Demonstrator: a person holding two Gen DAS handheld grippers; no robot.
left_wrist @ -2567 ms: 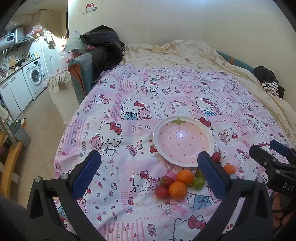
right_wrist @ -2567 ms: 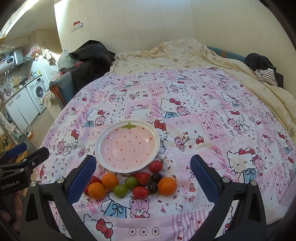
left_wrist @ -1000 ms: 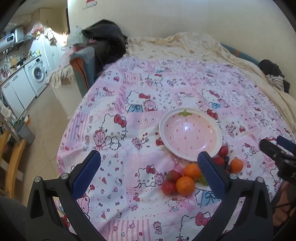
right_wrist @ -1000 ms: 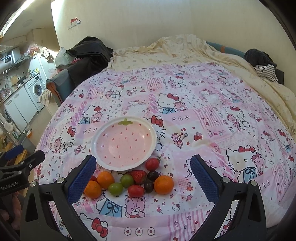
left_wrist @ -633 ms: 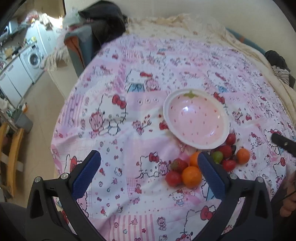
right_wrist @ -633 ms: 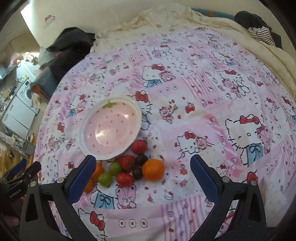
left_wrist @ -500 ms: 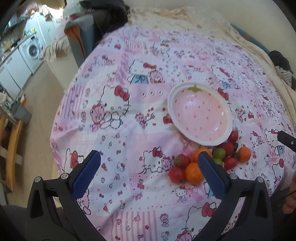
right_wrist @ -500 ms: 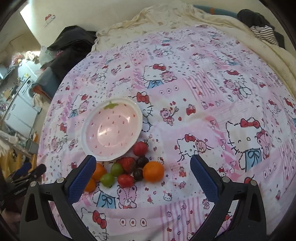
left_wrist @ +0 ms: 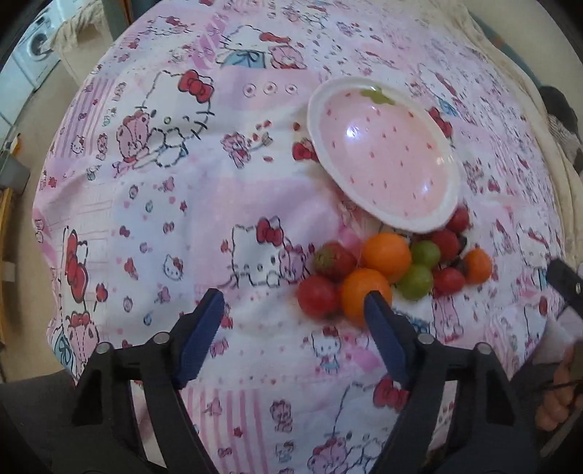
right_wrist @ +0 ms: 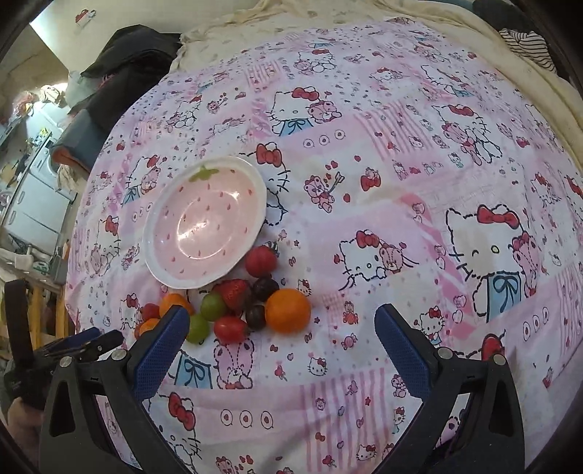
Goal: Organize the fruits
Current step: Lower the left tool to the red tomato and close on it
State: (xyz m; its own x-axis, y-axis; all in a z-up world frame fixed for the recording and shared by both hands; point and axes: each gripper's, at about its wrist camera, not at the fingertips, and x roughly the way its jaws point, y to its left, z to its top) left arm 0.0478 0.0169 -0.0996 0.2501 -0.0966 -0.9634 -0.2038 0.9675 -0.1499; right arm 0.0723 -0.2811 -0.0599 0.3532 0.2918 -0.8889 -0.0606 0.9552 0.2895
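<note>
A pink strawberry-pattern plate (left_wrist: pixel 442 218) (right_wrist: pixel 255 178) lies empty on the Hello Kitty bedspread. In front of it is a cluster of fruit: oranges (left_wrist: pixel 386 252) (right_wrist: pixel 288 310), red tomatoes (left_wrist: pixel 317 294) (right_wrist: pixel 230 329), a strawberry (left_wrist: pixel 333 259) (right_wrist: pixel 235 291), green limes (left_wrist: pixel 415 280) (right_wrist: pixel 213 305) and dark grapes (right_wrist: pixel 265 288). My left gripper (left_wrist: pixel 293 310) is open and empty, just in front of the fruit's left end. My right gripper (right_wrist: pixel 282 330) is open and empty, just in front of the cluster, its left finger over the left fruits.
The bedspread (right_wrist: pixel 400 204) covers a bed with a cream blanket (right_wrist: pixel 328 22) behind. Dark clothes (right_wrist: pixel 124 58) lie at the back left. The bed's left edge drops to a floor with a washing machine (left_wrist: pixel 36 51). The other gripper's tip (left_wrist: pixel 564 282) shows at right.
Both grippers have come down and forward toward the fruit cluster, which now looks larger and nearer. The fruit and the plate have not moved.
</note>
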